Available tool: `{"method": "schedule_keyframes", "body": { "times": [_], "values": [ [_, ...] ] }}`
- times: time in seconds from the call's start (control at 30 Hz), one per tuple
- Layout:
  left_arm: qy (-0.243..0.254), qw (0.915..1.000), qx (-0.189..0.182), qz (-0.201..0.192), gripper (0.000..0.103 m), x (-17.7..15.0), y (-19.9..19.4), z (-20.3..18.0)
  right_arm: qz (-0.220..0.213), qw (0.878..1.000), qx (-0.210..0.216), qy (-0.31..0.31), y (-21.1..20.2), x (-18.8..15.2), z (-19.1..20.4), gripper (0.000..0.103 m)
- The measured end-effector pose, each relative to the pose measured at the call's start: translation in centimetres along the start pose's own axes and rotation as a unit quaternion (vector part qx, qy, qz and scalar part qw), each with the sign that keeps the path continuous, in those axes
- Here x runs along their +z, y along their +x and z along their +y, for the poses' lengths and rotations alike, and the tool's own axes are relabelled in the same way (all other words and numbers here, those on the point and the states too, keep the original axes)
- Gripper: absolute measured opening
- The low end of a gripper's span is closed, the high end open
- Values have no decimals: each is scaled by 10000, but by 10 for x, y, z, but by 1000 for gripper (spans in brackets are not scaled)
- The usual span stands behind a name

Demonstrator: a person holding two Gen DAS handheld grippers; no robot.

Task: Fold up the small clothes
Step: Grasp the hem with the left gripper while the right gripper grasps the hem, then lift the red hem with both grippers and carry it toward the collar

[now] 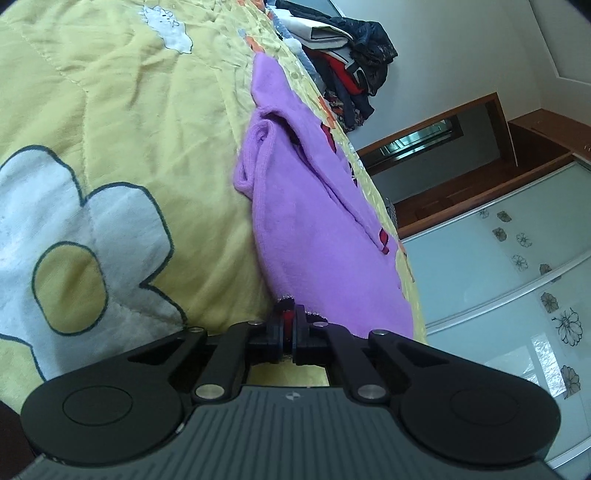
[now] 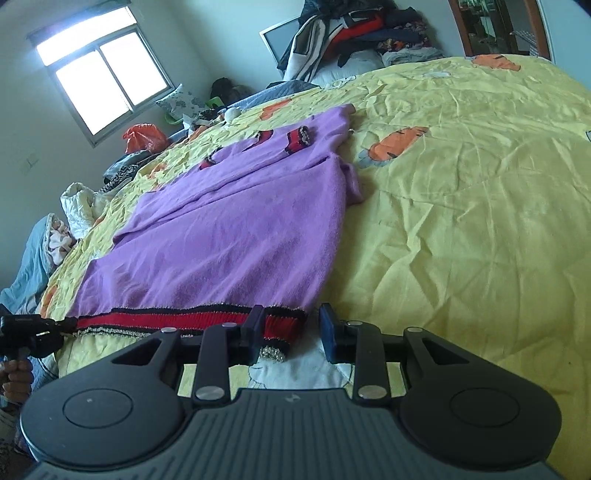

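my left gripper (image 1: 289, 325) is clamped on the red hem (image 2: 192, 322) at one near corner of the purple sweater (image 2: 236, 221). my right gripper (image 2: 289, 325) straddles the other hem corner, jaws apart, not yet pinching. the sweater lies flat on the yellow bedspread (image 2: 461, 221), sleeves further out, a clothes heap (image 2: 369, 29) beyond. i judge this the grasp before the first fold: next, close the right, then lift both corners together.

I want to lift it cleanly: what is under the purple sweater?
The purple sweater lies flat on the yellow quilt, which shows all around it. Beneath its red hem a white printed patch peeks out. Anything under the sweater's middle is covered.
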State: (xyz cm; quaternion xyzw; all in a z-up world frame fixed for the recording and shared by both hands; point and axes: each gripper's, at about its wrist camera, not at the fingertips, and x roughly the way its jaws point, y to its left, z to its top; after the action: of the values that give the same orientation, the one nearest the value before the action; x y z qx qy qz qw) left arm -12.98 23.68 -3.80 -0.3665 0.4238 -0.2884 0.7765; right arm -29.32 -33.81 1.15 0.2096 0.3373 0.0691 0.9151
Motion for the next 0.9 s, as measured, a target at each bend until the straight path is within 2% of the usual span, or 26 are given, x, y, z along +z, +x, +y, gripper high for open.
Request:
{"method": "schedule_keyframes", "body": {
  "times": [0.13, 0.17, 0.2, 0.23, 0.43, 0.77, 0.9],
  "values": [
    [56, 10000, 44, -2, 4, -2, -1, -2, -113, 9999, -19, -97, 3, -3, 3, 28],
    [69, 10000, 51, -3, 4, -2, -1, -2, -115, 9998, -75, -162, 3, -3, 6, 25],
    [86, 9999, 62, -12, 4, -3, -2, -3, -88, 9995, -147, -267, 4, -4, 9, 11],
    [99, 9999, 70, -25, 4, -4, -3, -5, -76, 9992, -176, -353, 5, -5, 12, 6],
    [142, 9996, -59, -254, 4, -10, -13, -6, -360, 9974, -222, -576, -13, -8, 22, 4],
    [201, 9972, -404, -603, 3, -27, -53, -22, -903, 9931, 59, -748, -63, -2, 41, 3],
    [116, 9961, -553, -673, 3, -30, -60, -24, -1016, 9923, 15, -712, -64, 8, 37, 3]
  ]
}}
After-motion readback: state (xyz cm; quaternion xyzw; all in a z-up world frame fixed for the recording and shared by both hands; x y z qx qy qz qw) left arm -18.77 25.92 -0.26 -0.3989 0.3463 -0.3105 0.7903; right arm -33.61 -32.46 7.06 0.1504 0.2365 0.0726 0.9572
